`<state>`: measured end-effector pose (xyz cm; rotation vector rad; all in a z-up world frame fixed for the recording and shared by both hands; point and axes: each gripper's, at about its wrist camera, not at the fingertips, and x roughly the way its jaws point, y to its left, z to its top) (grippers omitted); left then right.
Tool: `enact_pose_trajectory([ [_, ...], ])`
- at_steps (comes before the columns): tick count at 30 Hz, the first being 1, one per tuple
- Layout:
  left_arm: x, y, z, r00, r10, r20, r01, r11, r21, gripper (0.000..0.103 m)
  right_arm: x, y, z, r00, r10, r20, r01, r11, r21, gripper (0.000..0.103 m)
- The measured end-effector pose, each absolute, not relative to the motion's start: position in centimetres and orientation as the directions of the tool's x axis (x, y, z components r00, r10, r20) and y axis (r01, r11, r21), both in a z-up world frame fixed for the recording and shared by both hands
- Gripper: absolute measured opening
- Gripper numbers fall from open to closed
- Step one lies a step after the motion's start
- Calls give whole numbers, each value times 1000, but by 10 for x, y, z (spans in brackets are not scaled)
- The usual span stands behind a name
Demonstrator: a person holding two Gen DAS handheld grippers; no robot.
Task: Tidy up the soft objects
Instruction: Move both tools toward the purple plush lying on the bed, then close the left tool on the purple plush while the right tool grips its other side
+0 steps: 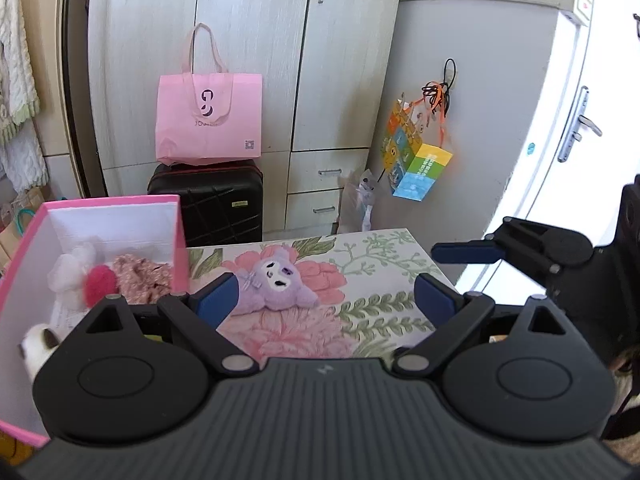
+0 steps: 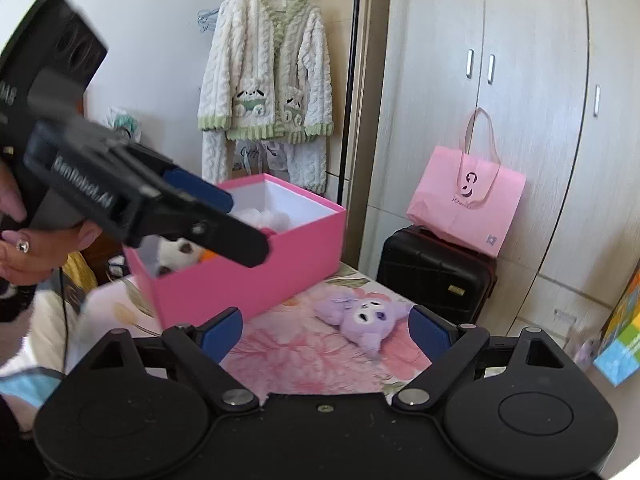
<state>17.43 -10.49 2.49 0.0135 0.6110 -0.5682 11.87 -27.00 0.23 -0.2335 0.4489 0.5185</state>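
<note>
A purple plush toy (image 1: 276, 280) lies face up on the flowered table top (image 1: 360, 264), to the right of an open pink box (image 1: 112, 202). The box holds a white plush (image 1: 68, 268), a red fuzzy ball (image 1: 100, 284) and a pink flowered soft thing (image 1: 140, 276). My left gripper (image 1: 326, 300) stands open just short of the purple plush, with nothing between its pads. My right gripper (image 2: 326, 332) is open too, and the purple plush (image 2: 368, 316) lies ahead of its right finger. In the right wrist view the left gripper's blue pad (image 2: 196, 188) hangs over the pink box (image 2: 260, 272).
A black suitcase (image 1: 208, 204) with a pink bag (image 1: 208, 120) on it stands behind the table against the wardrobe (image 1: 248, 20). A colourful paper bag (image 1: 420, 160) hangs on the wall at the right. A cream cardigan (image 2: 268, 72) hangs behind the box. A hand (image 2: 24, 240) holds the left gripper.
</note>
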Motion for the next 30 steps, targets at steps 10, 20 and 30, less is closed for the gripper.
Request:
enact_pose_trajectory([
  [10,227,-131,-27,652,-476,-590,407,877,-257,92,182,-280,-46,728,467,-501,-578,812,-83,93],
  [20,285,-145,-75,649,-374,-662,225,926,-303,84,253,-287,-88,654,523,-547,-597,801,52,93],
  [30,306,-153,-95,680,-260,-685,105,960,-260,78,294,-271,-108,617,512,-597,-602,796,61,92],
])
